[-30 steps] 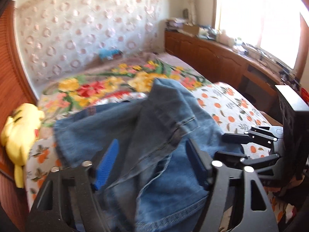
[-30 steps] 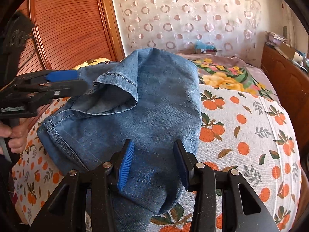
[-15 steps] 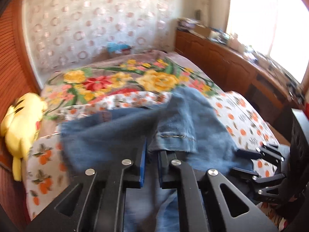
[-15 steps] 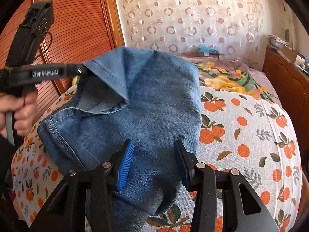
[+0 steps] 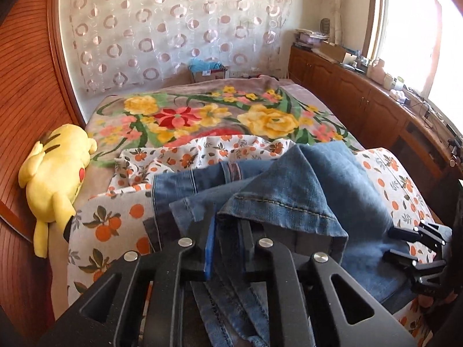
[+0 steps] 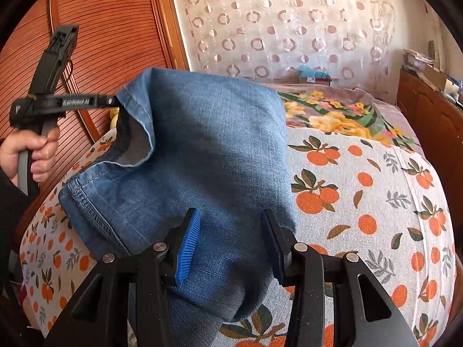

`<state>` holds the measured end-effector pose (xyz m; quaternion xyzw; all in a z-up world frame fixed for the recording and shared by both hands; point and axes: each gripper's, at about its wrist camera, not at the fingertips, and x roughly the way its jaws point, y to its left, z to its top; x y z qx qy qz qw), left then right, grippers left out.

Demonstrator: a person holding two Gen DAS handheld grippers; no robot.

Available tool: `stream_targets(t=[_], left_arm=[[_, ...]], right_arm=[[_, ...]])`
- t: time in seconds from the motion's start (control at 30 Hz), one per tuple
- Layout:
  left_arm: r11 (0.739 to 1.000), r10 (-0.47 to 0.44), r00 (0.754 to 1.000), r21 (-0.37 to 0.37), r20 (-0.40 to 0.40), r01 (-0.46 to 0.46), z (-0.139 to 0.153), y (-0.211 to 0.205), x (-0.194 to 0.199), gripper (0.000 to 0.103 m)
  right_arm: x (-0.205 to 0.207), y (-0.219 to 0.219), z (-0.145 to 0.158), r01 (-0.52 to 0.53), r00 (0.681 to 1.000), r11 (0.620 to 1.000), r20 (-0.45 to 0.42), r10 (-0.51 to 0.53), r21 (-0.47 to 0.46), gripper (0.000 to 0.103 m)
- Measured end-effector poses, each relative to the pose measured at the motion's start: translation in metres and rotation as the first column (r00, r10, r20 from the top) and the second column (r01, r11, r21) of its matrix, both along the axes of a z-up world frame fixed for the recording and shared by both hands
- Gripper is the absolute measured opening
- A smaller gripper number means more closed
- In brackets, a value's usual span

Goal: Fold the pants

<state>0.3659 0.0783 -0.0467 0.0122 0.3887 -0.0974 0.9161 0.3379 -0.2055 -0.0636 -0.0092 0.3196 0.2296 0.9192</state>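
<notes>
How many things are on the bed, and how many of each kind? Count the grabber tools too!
Jeans: 1
Yellow plush toy: 1
Orange-print sheet: 1
Flower blanket: 1
Grabber tools: 2, the left gripper and the right gripper
Total: 6

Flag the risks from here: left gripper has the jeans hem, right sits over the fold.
1. The left gripper pinches only a thin edge of the jeans hem, and its jaws are opening; the raised flap may slip and drop.
2. The right gripper straddles the fold with pads apart, so the lower layer may drag across the orange-print sheet and bunch.
</notes>
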Motion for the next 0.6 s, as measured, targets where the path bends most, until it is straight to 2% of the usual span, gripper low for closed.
stream_targets(t=[0.13, 0.2, 0.27, 0.4, 0.6], left_arm=[[1.0, 0.008, 1.0, 0.004, -0.005, -0.008, -0.004, 0.004, -0.015, 0.031], [1.0, 0.012, 1.0, 0.011, -0.007, -0.012, -0.006, 0.003, -0.024, 0.043], [1.0, 0.014, 1.0, 0.017, -0.01, -0.014, -0.008, 0.002, -0.032, 0.047], [1.0, 0.001, 1.0, 0.002, -0.004, -0.001, -0.009, -0.002, -0.053, 0.049], [0.994, -0.102, 0.995, -0.047, -0.011, 0.101, -0.015, -0.026, -0.077, 0.048]], right_arm=[[0.001, 0.001, 0.001, 0.002, 1.0, 1.0, 0.002, -0.002, -0.004, 0.045], [0.001, 0.001, 0.001, 0.002, 1.0, 1.0, 0.003, -0.002, -0.006, 0.045], [0.001, 0.001, 0.0, 0.004, 1.0, 1.0, 0.003, -0.004, -0.008, 0.045], [0.001, 0.001, 0.0, 0.005, 1.0, 1.0, 0.004, -0.005, -0.01, 0.045], [0.001, 0.0, 0.0, 0.005, 1.0, 1.0, 0.005, -0.005, -0.012, 0.045]])
